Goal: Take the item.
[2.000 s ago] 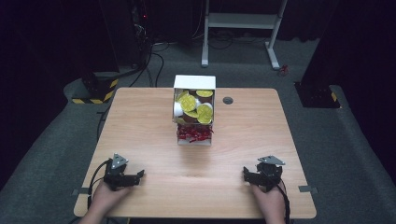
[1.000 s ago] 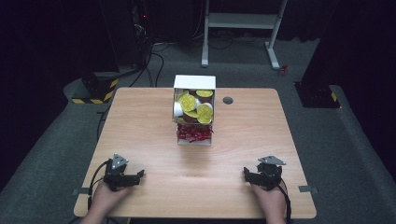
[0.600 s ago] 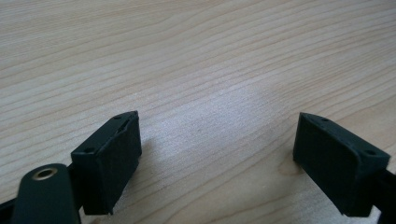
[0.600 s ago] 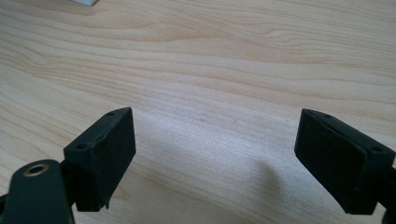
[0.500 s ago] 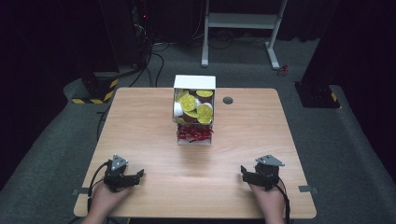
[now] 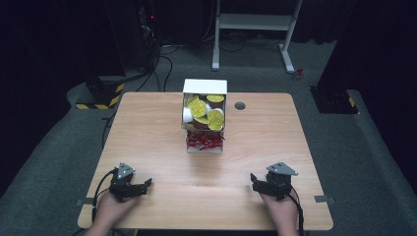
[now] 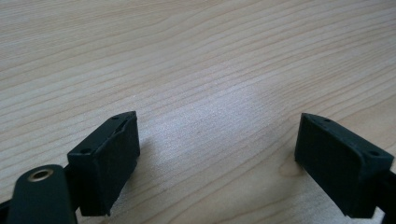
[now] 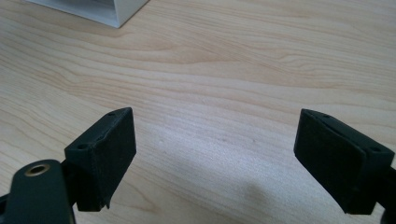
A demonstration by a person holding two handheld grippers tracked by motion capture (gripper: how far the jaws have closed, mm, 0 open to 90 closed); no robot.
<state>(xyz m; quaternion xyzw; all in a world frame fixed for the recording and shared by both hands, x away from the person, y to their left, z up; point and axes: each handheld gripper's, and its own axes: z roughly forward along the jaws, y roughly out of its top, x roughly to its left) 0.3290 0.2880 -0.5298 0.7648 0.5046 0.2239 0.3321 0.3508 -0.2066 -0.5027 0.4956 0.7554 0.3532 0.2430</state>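
Item: white box (image 6: 205,118), standing at the middle of the counter (image 6: 147,123) toward its far edge, its open face turned up and toward you, its long axis running from your side away to the far side. Contents: round yellow-topped capsules (image 6: 202,109) packed in the far part of the box, red shredded filling (image 6: 204,141) in the part of the box nearest you. Beside the box on its right, near the far edge, a small dark grommet (image 6: 240,105) sits in the counter. Left tool (image 6: 146,184): resting low at the near edge, well apart from the box, to its near left; jaws spread wide, nothing between them, bare wood grain beneath in the left gripper view (image 7: 217,154). Right tool (image 6: 254,178): at the near edge, to the near right of the box, likewise well apart from it; jaws spread wide and empty in the right gripper view (image 8: 215,154), where a white corner of the box (image 8: 100,10) shows at the upper left. Relation to mind: the box lies forward of both tools and between them, about midway, so neither hand is clearly nearer; you would reach forward and inward from either side.
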